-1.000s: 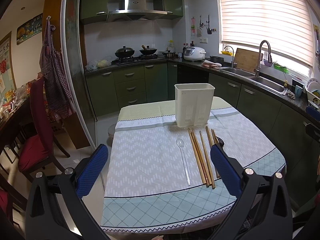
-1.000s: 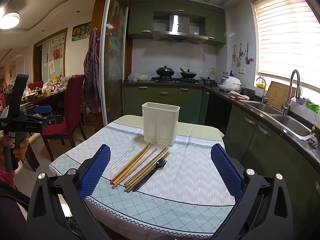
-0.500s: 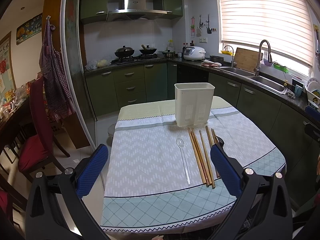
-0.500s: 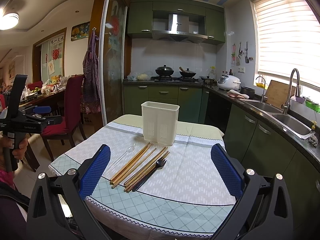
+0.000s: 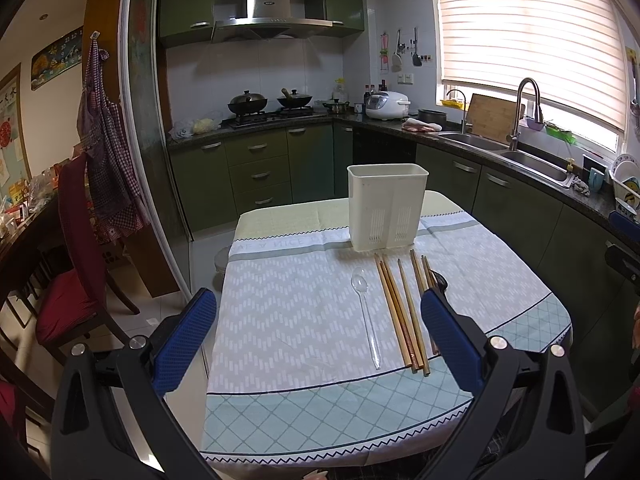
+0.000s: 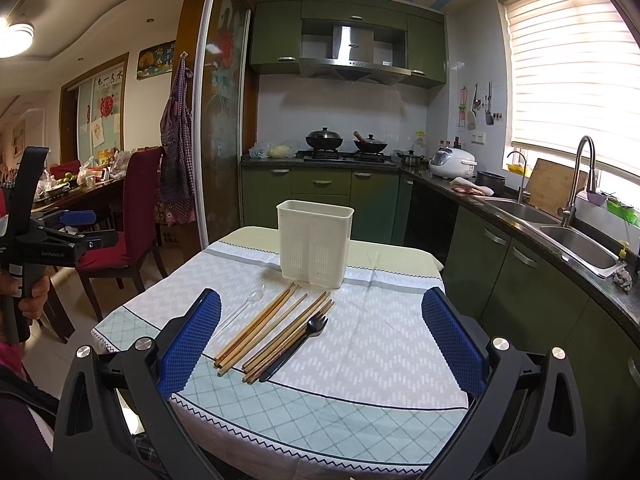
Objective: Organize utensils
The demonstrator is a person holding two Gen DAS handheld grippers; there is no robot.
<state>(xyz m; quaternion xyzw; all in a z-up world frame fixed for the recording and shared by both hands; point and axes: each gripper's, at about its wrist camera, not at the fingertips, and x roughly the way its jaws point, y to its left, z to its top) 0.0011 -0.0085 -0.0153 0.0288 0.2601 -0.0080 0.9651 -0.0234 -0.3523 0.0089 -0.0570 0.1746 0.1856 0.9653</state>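
Note:
A white slotted utensil holder (image 5: 386, 207) stands upright at the far side of the table; it also shows in the right wrist view (image 6: 314, 243). In front of it lie a clear plastic spoon (image 5: 366, 312), several wooden chopsticks (image 5: 402, 312) and a black spork (image 6: 298, 342), side by side on the cloth. The spoon (image 6: 244, 308) and chopsticks (image 6: 272, 326) also show in the right wrist view. My left gripper (image 5: 318, 338) is open and empty above the near table edge. My right gripper (image 6: 320, 340) is open and empty, short of the utensils.
The table wears a white and pale green cloth (image 5: 304, 320). Green cabinets and a counter with a sink (image 5: 532, 164) run along the right. A red chair (image 5: 76, 240) and a sliding door frame (image 5: 160, 216) stand at the left. The left gripper body (image 6: 44, 240) is at the left in the right wrist view.

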